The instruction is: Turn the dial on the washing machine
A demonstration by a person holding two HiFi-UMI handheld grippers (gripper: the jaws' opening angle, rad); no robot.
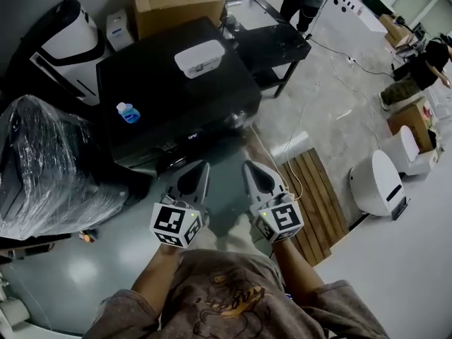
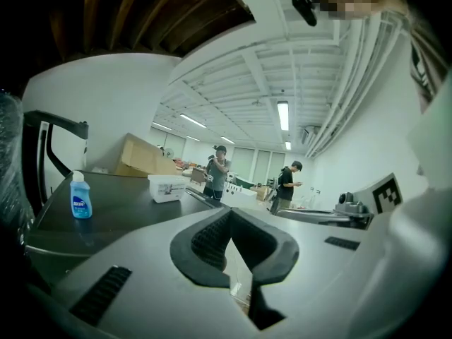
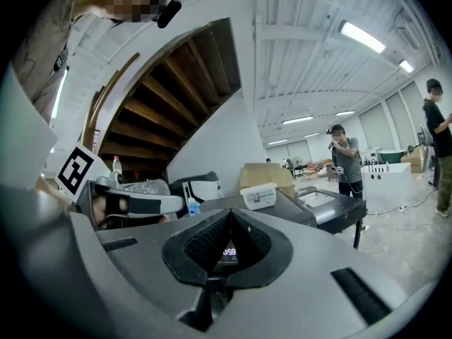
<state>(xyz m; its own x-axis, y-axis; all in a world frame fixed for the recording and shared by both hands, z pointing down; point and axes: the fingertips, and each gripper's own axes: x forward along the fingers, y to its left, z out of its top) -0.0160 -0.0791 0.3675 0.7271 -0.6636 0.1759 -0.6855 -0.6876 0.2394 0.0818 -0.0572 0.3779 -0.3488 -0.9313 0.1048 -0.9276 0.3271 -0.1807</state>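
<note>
The black washing machine [image 1: 176,97] stands just ahead of me, its front control panel [image 1: 191,138] facing my grippers with a small lit display. I cannot make out the dial in the dark panel. On its lid rest a blue bottle [image 1: 128,112] and a white plastic box [image 1: 200,57]. My left gripper [image 1: 201,168] and right gripper [image 1: 251,167] hover side by side a short way before the panel, both shut and empty. In the left gripper view the left gripper [image 2: 229,214] points over the lid [image 2: 120,207]. The right gripper [image 3: 231,214] points at the display [image 3: 227,251].
A plastic-wrapped bundle [image 1: 42,168] sits at the left and a cardboard box [image 1: 176,2] behind the machine. At the right are a black table [image 1: 265,34], a wooden pallet [image 1: 314,203] and a white appliance [image 1: 378,182]. People stand at the back.
</note>
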